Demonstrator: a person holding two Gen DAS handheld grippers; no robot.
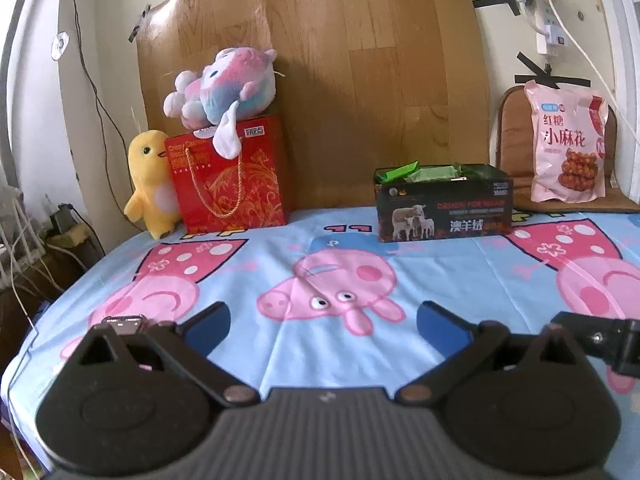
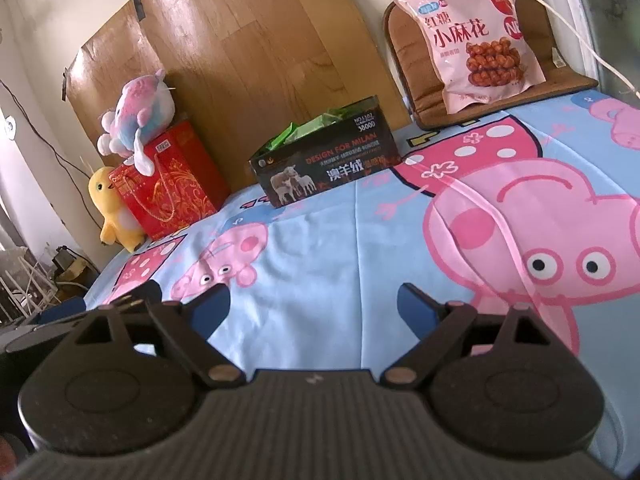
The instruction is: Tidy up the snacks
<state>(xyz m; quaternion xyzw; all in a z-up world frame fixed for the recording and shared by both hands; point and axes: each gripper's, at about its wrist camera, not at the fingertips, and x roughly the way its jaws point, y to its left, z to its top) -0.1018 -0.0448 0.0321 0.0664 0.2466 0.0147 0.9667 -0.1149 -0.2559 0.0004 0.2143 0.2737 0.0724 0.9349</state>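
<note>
A black open box (image 1: 444, 208) with a sheep picture holds several green snack packets (image 1: 424, 173) at the far side of the bed; it also shows in the right wrist view (image 2: 324, 160) with the packets (image 2: 308, 128). A pink snack bag (image 1: 568, 144) leans on a brown cushion at the far right, also seen in the right wrist view (image 2: 476, 36). My left gripper (image 1: 324, 328) is open and empty, low over the cartoon-pig sheet. My right gripper (image 2: 314, 306) is open and empty, also low over the sheet. Both are well short of the box.
A red gift bag (image 1: 232, 176) stands at the far left with a pink-blue plush (image 1: 224, 84) on top and a yellow plush (image 1: 148, 184) beside it. A wood-pattern board (image 1: 340, 80) leans on the wall behind. The bed's left edge (image 1: 60, 292) drops to cables and clutter.
</note>
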